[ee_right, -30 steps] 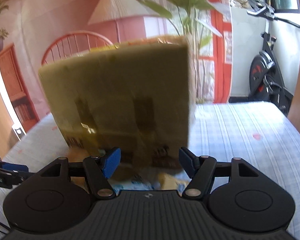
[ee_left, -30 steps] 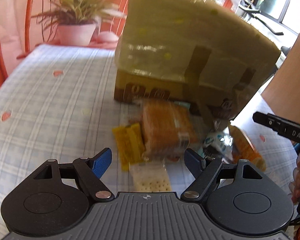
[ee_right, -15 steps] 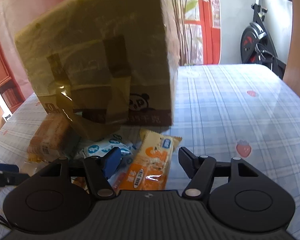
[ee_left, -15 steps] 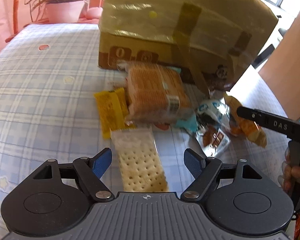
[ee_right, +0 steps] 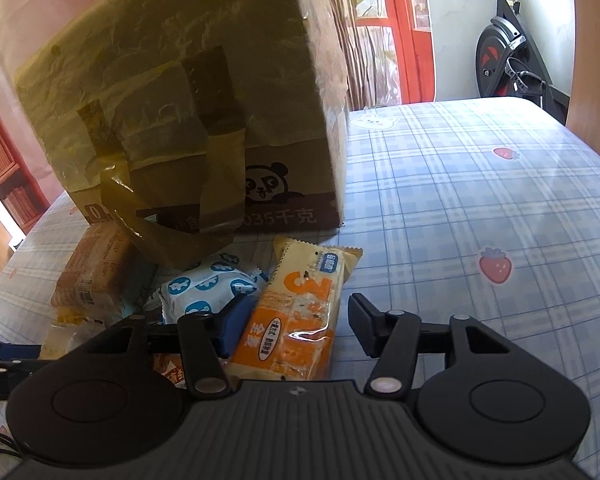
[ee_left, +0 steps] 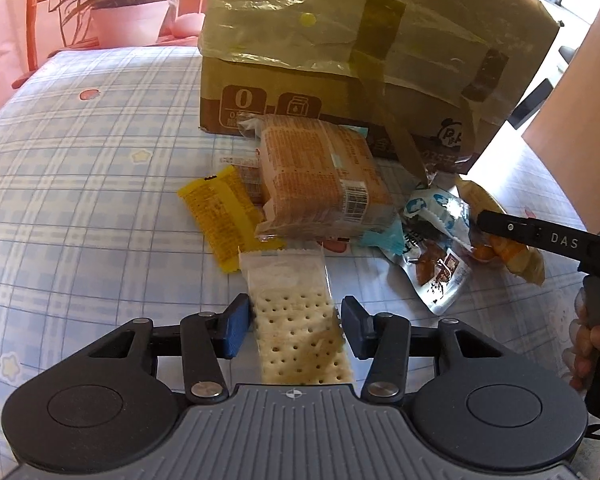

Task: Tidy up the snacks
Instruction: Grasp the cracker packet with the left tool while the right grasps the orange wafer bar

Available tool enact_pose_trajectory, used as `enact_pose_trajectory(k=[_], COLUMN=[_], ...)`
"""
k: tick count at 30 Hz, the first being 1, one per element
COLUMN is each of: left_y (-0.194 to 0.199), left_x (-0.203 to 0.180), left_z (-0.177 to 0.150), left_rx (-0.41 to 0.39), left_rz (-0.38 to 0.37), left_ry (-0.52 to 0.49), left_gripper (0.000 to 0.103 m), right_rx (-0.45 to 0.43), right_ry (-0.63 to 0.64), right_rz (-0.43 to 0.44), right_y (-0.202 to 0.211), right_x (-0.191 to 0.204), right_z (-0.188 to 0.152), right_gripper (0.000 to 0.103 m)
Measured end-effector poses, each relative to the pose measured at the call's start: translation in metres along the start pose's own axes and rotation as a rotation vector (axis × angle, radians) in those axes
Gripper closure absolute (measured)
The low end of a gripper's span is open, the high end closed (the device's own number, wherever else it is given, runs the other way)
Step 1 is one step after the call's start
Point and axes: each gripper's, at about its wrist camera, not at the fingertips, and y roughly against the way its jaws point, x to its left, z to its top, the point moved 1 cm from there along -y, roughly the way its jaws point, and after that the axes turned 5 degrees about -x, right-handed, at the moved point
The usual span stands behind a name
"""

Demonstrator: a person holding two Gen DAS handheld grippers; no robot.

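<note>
- The clear-wrapped pack of pale, dotted square crackers (ee_left: 300, 328) lay flat on the blue plaid tablecloth (ee_left: 80, 184), nearest item of the snack pile.
- The left gripper (ee_left: 294, 326) had its blue-padded fingers apart on either side of that cracker pack, close to its edges; I could not tell whether they touched.
- Just beyond sat a plump, crinkly brown-printed cake packet (ee_left: 320, 184), overlapping a flat yellow foil sachet (ee_left: 224, 216).
- The right gripper (ee_right: 294, 326) also stood spread, straddling a glossy orange-and-cream cracker bar wrapper (ee_right: 300, 320) without closing on it.
- Beside that bar lay a puffy white packet with blue spots (ee_right: 212, 288), and a clear pouch of dark brown pieces (ee_left: 436, 272).
- Behind the whole pile stood a large cardboard box (ee_left: 340, 92), draped in wrinkled yellowish plastic film and strapped with brown tape, a panda printed low on its side.
- Further back, a leafy plant in a pink pot (ee_left: 128, 20).
</note>
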Motion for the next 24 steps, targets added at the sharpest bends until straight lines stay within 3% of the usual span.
enact_pose_trajectory(k=[3, 14, 24], left_y=[0.001, 0.006, 0.015], left_x=[0.001, -0.001, 0.0], left_z=[0.0, 0.001, 0.003], left_rx=[-0.009, -0.041, -0.079], left_rz=[-0.006, -0.025, -0.035], left_ry=[0.011, -0.006, -0.016], left_gripper=[0.052, 0.052, 0.052], right_rx=[-0.003, 0.01, -0.046], right_ry=[0.001, -0.064, -0.117], right_rz=[0.001, -0.008, -0.022], right_y=[0.0, -0.004, 0.019], right_x=[0.001, -0.004, -0.011], right_z=[0.0, 0.001, 0.002], right_gripper=[0.055, 0.058, 0.061])
